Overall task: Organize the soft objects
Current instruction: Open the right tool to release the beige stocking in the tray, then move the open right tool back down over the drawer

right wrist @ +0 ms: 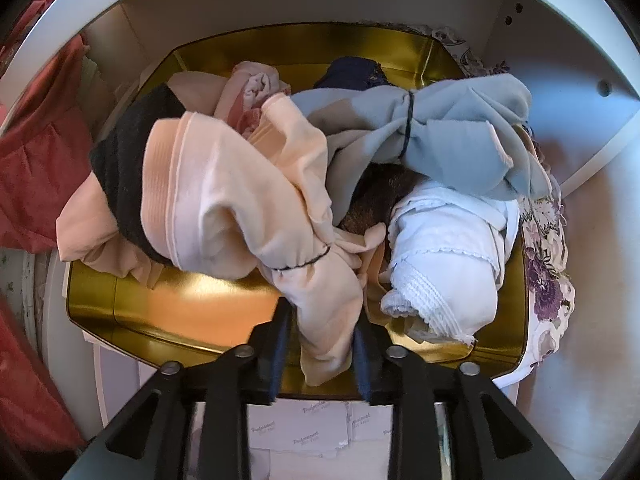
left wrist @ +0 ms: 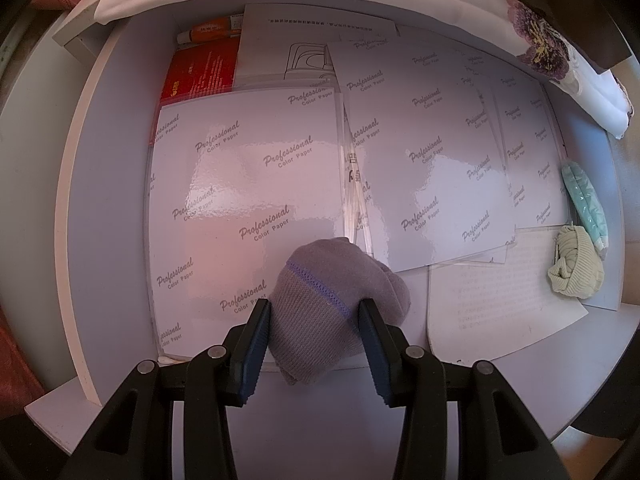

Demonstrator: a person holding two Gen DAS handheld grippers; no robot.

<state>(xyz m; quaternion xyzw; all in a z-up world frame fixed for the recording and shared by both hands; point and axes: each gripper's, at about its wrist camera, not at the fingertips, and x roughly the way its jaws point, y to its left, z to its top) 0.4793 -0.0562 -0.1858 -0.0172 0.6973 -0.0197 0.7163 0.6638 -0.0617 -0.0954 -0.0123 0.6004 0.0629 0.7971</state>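
The left gripper points straight down over a white shelf strewn with glossy sheets printed "Professional Color Paper"; its jaws stand partly apart and press on both sides of a grey rolled sock that lies on the sheets. At the shelf's right edge lie a pale green roll and, just behind it, a mint bundle; a red packet and an orange tube sit at the far left. The right gripper tilts steeply down over a gold tin heaped with soft things: a peach bundle bound by a black band, a grey-blue bundle bound the same way, a white lace-edged roll, a black piece and a navy piece. The peach bundle's tail hangs between the right jaws, which stand partly apart; whether the pads press on it I cannot tell
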